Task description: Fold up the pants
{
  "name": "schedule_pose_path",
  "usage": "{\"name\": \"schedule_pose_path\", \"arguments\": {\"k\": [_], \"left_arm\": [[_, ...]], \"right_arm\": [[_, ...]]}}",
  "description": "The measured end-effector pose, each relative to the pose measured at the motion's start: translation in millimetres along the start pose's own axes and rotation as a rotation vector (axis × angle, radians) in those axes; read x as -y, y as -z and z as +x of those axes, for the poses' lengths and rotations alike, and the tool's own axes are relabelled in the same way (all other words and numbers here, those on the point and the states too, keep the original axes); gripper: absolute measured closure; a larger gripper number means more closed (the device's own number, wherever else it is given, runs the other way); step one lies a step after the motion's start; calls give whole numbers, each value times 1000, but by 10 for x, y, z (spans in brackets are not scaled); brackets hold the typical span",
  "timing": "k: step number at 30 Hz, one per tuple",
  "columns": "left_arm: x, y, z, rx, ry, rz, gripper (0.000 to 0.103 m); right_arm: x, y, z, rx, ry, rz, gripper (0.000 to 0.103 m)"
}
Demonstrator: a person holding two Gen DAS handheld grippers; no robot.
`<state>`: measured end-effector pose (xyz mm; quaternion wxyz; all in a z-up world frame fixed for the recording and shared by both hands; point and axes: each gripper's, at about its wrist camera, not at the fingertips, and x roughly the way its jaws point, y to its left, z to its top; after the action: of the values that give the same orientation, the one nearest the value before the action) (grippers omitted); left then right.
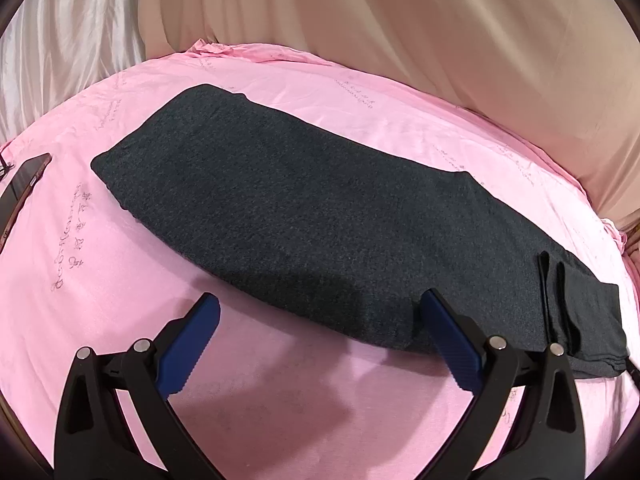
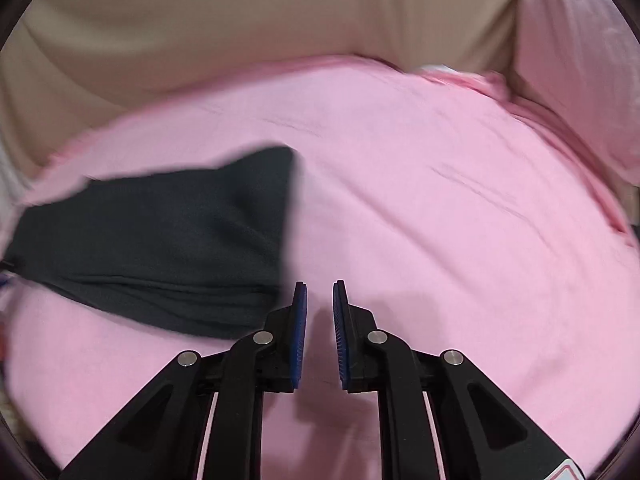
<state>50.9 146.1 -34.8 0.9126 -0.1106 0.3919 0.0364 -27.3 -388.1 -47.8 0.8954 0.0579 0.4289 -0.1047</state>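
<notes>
- Left wrist view: my left gripper (image 1: 320,312) hangs with its jaws spread wide and nothing between them, just above the pink sheet (image 1: 280,380).
- The pants (image 1: 320,240), dark grey, lie folded in a long band across the sheet, running from upper left to lower right.
- One blue pad (image 1: 448,344) sits at the band's near edge; I cannot tell whether it touches the cloth. The other is over bare sheet.
- A phone (image 1: 24,184) lies on the sheet at the far left, apart from the pants.
- Beige drapery (image 1: 400,40) hangs behind the bed.
- Right wrist view: my right gripper (image 2: 320,300) has its jaws nearly together, a narrow gap left, and nothing in it.
- The pants (image 2: 160,240) lie just left of the jaws; the picture is blurred there, so contact is unclear.
- A pink pillow (image 2: 580,60) stands at upper right.
</notes>
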Motion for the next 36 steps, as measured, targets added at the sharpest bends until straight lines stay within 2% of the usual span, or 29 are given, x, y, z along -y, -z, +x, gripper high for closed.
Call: {"name": "schedule_pose_path", "arguments": {"k": [2, 4, 5, 6, 8, 11, 13, 15, 16, 18, 20, 23, 26, 29, 31, 33, 34, 35, 36], "left_arm": [[11, -1, 2, -1, -4, 7, 5], [15, -2, 2, -2, -7, 8, 5], [12, -2, 0, -2, -9, 9, 5], [18, -2, 0, -2, -11, 11, 5], [36, -4, 3, 0, -16, 15, 5], [32, -1, -12, 7, -19, 15, 5], [15, 3, -21, 9, -14, 8, 5], [-4, 5, -25, 11, 2, 1, 5], [-7, 6, -30, 13, 8, 0, 5], [-8, 8, -40, 17, 24, 3, 5], [-4, 13, -56, 24, 38, 6, 5], [-1, 15, -69, 30, 55, 9, 5], [-2, 17, -87, 38, 73, 8, 5], [-10, 15, -98, 42, 85, 4, 5], [-9, 15, -97, 41, 88, 6, 5], [1, 14, -98, 42, 87, 10, 5], [5, 13, -100, 44, 87, 11, 5], [5, 12, -106, 46, 87, 10, 5], [6, 2, -99, 47, 86, 9, 5]], "right_arm": [[15, 25, -196, 62, -40, 42, 85], [-189, -30, -451, 143, -104, -3, 81], [-363, -75, -514, 156, -146, -48, 74], [-647, -134, -539, 153, -206, -117, 69], [-1131, -191, -489, 134, -286, -227, 69], [-1988, -160, -214, 48, -417, -416, 69], [-2357, -101, -22, 3, -422, -496, 68], [-2574, -100, 163, -29, -413, -505, 69], [-2551, -140, 219, -29, -424, -483, 69], [-2445, -288, 260, -75, -520, -380, 81], [-2356, -373, 272, -88, -575, -315, 81], [-2382, -411, 331, -104, -557, -316, 77], [-2489, -359, 246, -108, -561, -359, 55], [-2412, -389, 192, -101, -646, -287, 55], [-2424, -404, 215, -81, -573, -291, 55], [-2503, -383, 295, -80, -477, -342, 63], [-2534, -364, 365, -97, -470, -351, 71], [-2564, -360, 404, -98, -475, -349, 89], [-2587, -378, 395, -86, -472, -344, 94]]}}
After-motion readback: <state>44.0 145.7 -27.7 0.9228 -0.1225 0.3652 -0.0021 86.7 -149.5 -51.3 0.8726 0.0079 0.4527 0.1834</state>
